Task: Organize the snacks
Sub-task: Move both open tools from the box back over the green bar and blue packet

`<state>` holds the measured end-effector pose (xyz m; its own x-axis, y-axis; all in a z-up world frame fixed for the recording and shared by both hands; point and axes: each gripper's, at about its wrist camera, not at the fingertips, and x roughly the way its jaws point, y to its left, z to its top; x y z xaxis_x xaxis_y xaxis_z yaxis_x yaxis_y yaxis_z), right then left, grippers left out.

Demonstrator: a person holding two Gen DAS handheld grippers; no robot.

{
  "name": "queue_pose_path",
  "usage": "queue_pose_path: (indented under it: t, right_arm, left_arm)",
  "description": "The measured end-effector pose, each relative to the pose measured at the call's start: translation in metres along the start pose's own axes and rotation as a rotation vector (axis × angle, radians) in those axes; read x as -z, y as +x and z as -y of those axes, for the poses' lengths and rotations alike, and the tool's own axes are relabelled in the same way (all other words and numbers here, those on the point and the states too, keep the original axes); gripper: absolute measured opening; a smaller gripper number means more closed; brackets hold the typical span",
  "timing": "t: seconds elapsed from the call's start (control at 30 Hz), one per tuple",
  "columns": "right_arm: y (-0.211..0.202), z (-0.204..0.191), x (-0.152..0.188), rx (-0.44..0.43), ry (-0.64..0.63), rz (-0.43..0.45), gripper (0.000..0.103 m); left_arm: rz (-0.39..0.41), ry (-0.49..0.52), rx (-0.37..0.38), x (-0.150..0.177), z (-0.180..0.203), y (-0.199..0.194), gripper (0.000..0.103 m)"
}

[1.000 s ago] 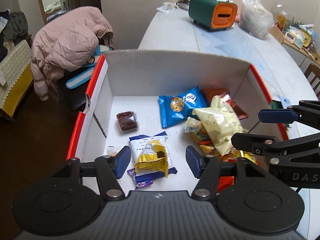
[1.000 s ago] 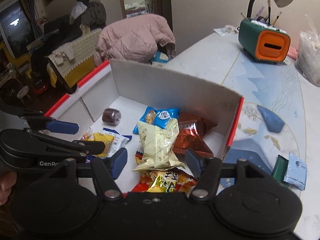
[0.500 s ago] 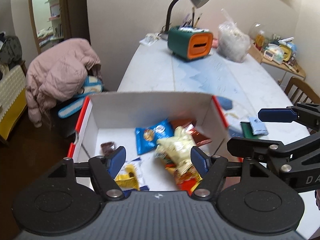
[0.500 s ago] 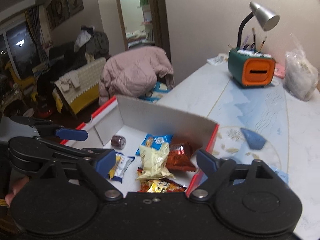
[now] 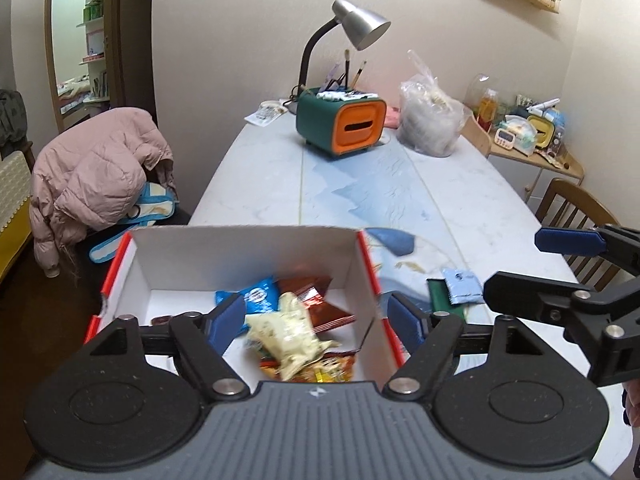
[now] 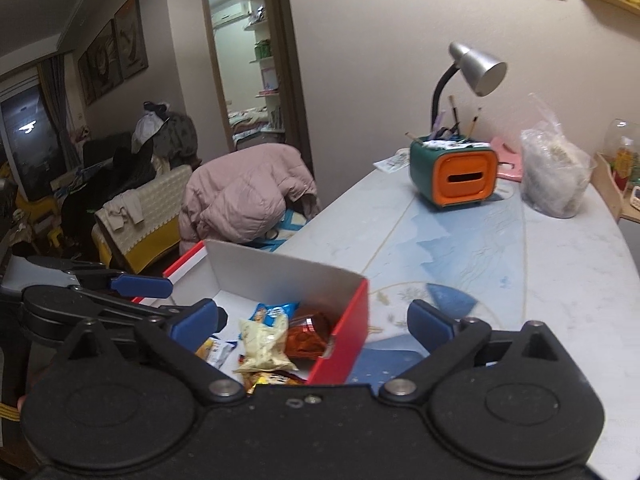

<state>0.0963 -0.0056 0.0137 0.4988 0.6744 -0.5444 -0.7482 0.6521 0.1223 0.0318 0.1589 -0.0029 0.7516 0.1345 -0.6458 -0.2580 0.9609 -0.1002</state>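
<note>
Left gripper [image 5: 316, 320], jaws wide and empty, hovers above the box [image 5: 244, 256], where snack packets [image 5: 288, 332] lie heaped. Right gripper [image 6: 316, 322], also wide and empty, is nearer the blue sachet [image 5: 462, 286] lying outside, right of the box.

The box [image 5: 366, 264] is white inside with red edges. In it lie a blue snack packet [image 5: 256, 296], a pale yellow packet [image 5: 288, 332] and a red-brown one [image 5: 320, 300]. The table [image 5: 460, 184] is white marble with blue patches. Upper centre, the organizer [image 5: 340, 126] is green with an orange front.
</note>
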Motion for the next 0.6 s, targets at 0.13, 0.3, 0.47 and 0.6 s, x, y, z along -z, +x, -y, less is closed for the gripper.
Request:
queue_pose_path:
  t: [0.13, 0.3, 0.47, 0.6]
  right_arm:
    - [-0.012, 0.018, 0.003, 0.026, 0.02, 0.01, 0.103]
    - [-0.02, 0.044, 0.014, 0.082, 0.059, -0.015, 0.103]
    - [-0.025, 0.078, 0.031, 0.127, 0.096, -0.053, 0.103]
    - [-0.027, 0.104, 0.039, 0.153, 0.045, -0.073, 0.103]
  left_arm:
    - [0.007, -0.004, 0.006, -0.002, 0.017, 0.004, 0.08]
    - [-0.022, -0.001, 0.022, 0.0, 0.042, 0.017, 0.082]
    - [-0.055, 0.005, 0.034, 0.006, 0.069, 0.034, 0.082]
    - [-0.066, 0.016, 0.041, 0.009, 0.092, 0.048, 0.082]
